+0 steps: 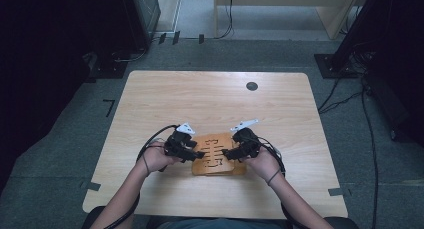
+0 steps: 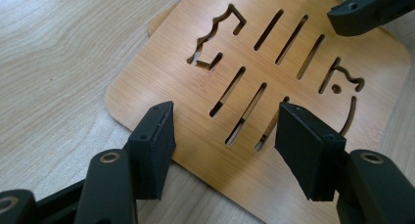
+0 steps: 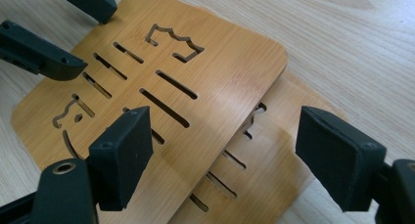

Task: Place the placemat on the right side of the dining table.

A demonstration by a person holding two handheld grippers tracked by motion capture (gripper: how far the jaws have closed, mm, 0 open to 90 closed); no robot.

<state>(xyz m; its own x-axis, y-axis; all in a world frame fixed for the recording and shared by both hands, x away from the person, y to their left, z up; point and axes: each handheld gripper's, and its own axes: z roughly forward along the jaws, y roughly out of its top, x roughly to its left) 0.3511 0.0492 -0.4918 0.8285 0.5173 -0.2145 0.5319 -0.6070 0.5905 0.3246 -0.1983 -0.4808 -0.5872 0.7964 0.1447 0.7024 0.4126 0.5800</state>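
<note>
Right gripper view: lower board (image 3: 274,150) was largely hidden beneath upper board (image 3: 161,87); left gripper (image 2: 222,136) and right gripper (image 3: 222,150) were held open above them.

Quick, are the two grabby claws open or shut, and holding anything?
Left gripper: open, empty, over the slotted bamboo board.
Right gripper: open, empty, over the same board.

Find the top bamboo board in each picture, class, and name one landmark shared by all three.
High view: top board lies near the table's front edge, between the two grippers.
Left gripper view: centre and upper right.
Right gripper view: centre left, overlapping a lower board.
Shared landmark: the fish-skeleton slots.
</note>
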